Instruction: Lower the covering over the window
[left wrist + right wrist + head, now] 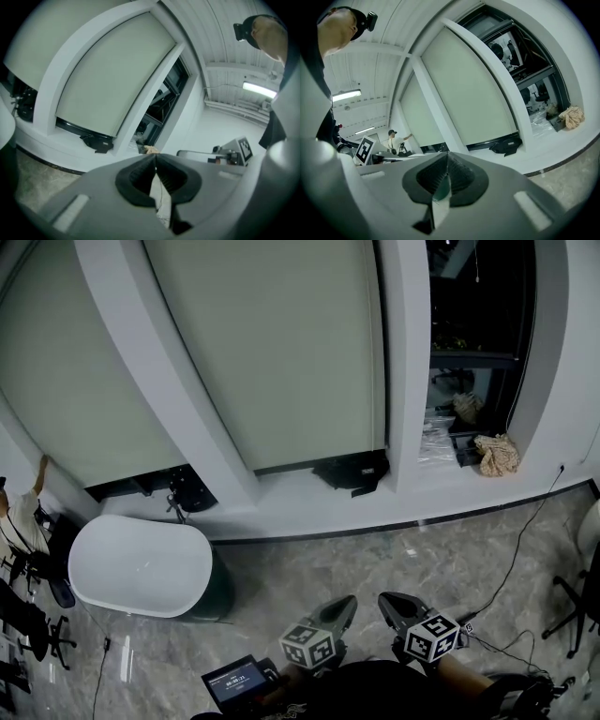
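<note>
Left tongs (343,606) and right tongs (389,604), both clenched empty, point side by side toward the window blind (272,343).

Matt, cloth-like blinds (272,343) cover the windows above a polished, marble-veined stone floor (375,568); the white table (141,563) looks smooth, faintly glossy.

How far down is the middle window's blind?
Almost fully down: the blind ends just above the sill, leaving a thin dark gap.
</note>
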